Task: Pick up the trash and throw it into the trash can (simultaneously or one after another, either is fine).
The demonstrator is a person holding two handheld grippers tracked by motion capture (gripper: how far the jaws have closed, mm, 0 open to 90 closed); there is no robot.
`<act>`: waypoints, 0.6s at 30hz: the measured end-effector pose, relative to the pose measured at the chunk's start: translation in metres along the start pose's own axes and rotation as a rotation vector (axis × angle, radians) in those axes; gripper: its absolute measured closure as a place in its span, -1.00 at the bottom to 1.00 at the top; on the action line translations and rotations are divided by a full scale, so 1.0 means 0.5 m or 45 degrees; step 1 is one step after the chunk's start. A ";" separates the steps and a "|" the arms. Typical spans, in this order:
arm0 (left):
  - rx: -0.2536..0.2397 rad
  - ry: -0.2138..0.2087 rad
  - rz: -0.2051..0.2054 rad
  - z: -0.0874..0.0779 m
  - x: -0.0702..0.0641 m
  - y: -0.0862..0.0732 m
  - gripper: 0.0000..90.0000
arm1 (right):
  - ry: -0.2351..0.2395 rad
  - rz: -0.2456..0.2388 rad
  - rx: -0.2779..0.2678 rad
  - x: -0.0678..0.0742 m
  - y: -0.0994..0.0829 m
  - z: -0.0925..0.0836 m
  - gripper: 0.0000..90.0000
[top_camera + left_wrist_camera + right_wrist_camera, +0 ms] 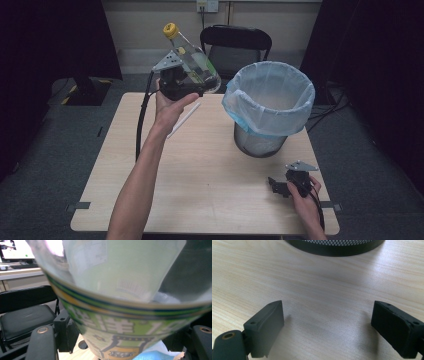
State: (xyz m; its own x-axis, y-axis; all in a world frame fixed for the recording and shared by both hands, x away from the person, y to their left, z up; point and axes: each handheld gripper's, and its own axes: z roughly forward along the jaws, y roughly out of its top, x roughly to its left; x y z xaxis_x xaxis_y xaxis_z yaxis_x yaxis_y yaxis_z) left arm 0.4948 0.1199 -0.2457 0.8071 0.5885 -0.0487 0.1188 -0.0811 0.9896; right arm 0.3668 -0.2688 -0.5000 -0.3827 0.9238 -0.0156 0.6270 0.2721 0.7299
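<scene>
A dark-curtained room with a black chair [236,42] at the far wall frames a pale wooden table [200,180], where a mesh bin [267,107] lined with a blue bag stands toward the right. The left gripper [186,84] is raised above the table's far left edge, its jaws clamped on the lower body of a clear plastic bottle [192,57] with a yellow cap [171,30]; the bottle tilts, cap up and to the left, base toward the bin. In the left gripper view the bottle's label [120,330] bulges between the jaws (a curved, slick wall, so the grip looks less than sure). The right gripper [280,186] rests low on the table near the bin's base, jaws wide apart and holding nothing. A white straw [184,120] lies on the table under the raised arm.

The likely trouble: the bottle could slip or pivot in the jaws while being carried, or strike the rim and tip the light bin if released too low or short of the opening.
</scene>
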 end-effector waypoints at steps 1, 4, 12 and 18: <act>-0.004 -0.006 0.001 0.008 -0.003 0.005 -0.38 | 0.000 0.001 0.000 0.000 0.000 0.000 -0.77; -0.015 -0.022 -0.006 0.022 -0.005 0.014 -0.37 | 0.000 0.000 0.000 0.000 0.000 0.000 -0.77; -0.020 -0.055 0.006 0.058 -0.018 0.036 -0.37 | 0.000 -0.001 0.000 0.000 0.000 0.000 -0.77; -0.030 -0.085 -0.018 0.080 -0.026 0.045 -0.37 | 0.001 -0.003 -0.001 0.000 0.000 0.000 -0.76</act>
State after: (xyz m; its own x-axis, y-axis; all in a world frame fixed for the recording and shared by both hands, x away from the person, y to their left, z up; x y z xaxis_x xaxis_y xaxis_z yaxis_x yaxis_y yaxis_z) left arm 0.5099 0.0781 -0.2280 0.8423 0.5343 -0.0705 0.1174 -0.0542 0.9916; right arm 0.3666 -0.2686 -0.4999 -0.3846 0.9229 -0.0168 0.6257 0.2741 0.7303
